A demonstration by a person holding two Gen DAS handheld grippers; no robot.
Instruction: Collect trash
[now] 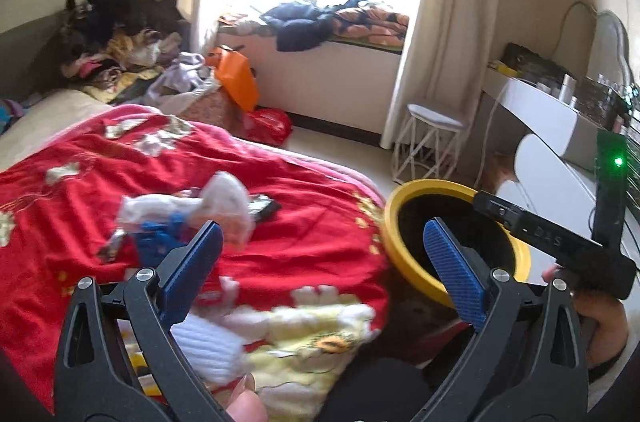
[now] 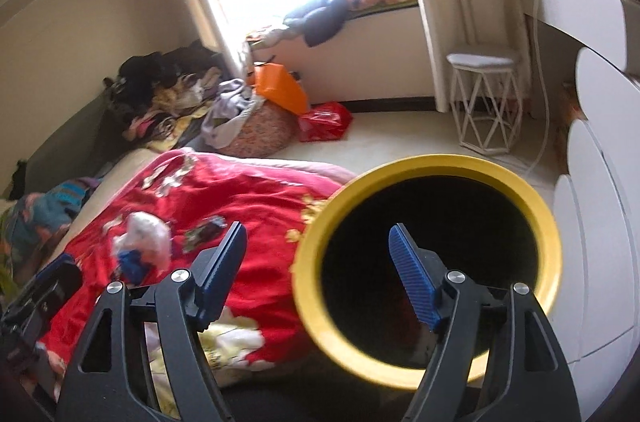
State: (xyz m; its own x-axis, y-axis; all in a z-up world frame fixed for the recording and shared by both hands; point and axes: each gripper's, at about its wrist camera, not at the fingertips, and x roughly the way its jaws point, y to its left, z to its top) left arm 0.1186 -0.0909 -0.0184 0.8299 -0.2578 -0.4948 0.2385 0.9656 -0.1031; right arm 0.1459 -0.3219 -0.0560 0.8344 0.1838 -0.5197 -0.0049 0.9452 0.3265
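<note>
**Both grippers open above a red bedspread beside a yellow bin**

Left wrist view: The left gripper [image 1: 320, 262] is holding its black arms and blue ribbed pads spread wide, with nothing between them. It is hovering over a red quilted bedspread with pale flower patches [image 1: 280, 182]. On that bedspread, just beyond the left pad, a crumpled heap of white tissue and blue wrapper trash [image 1: 188, 214] is lying blurred, with a small dark wrapper [image 1: 262, 208] just to its right. To the right of the bed, a round yellow-rimmed waste bin with a dark inside [image 1: 394, 222] is standing, partly behind the right pad. At the right edge, a hand [image 1: 604, 326] is gripping a black handle. Far off, a white stool with a wire frame [image 1: 432, 146] is sitting by a cream curtain.

Right wrist view: The right gripper [image 2: 318, 264] is also standing well open, and empty. Its right pad is showing against the bin's [image 2: 440, 166] dark mouth, and its left pad over the bedspread [image 2: 248, 190]. The trash heap [image 2: 142, 242] is lying on the bedspread to the left, well apart from the bin, with the dark wrapper [image 2: 206, 232] near it. Far beyond, an orange bag [image 2: 280, 88] is leaning beside a heap of clothes.
</note>
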